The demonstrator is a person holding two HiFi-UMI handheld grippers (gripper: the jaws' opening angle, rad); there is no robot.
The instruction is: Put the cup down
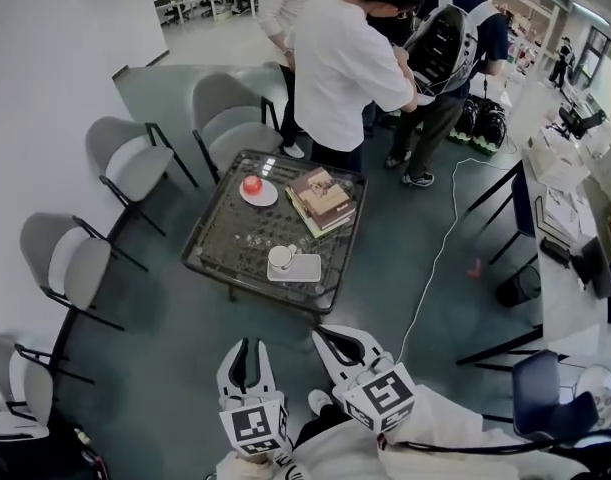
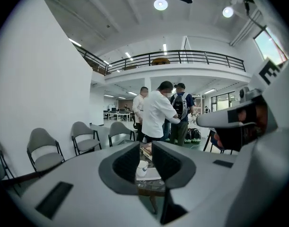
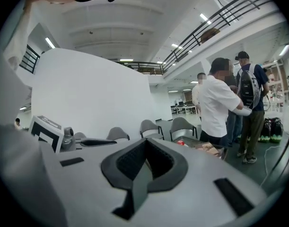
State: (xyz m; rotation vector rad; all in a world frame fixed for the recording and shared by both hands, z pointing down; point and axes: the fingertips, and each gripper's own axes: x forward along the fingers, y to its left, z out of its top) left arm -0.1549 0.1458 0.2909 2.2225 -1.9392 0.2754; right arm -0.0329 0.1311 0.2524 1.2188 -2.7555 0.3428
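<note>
A white cup [image 1: 281,257] stands on a pale tray [image 1: 307,269] near the front edge of the low glass table [image 1: 213,230]. Neither gripper touches it. My left gripper [image 1: 247,344] hangs over the floor short of the table, its jaws a narrow gap apart with nothing between them. Through that gap in the left gripper view [image 2: 145,158] the cup [image 2: 142,168] shows far off on the table. My right gripper [image 1: 323,334] is beside it, also short of the table, its tips meeting in a point and empty [image 3: 145,144].
The table also carries a plate with a red apple [image 1: 252,185] and a stack of books [image 1: 323,200]. Several people [image 1: 347,68] stand at its far side. Grey chairs [image 1: 135,163] line the left. A white cable [image 1: 435,268] crosses the floor; desks [image 1: 570,218] are right.
</note>
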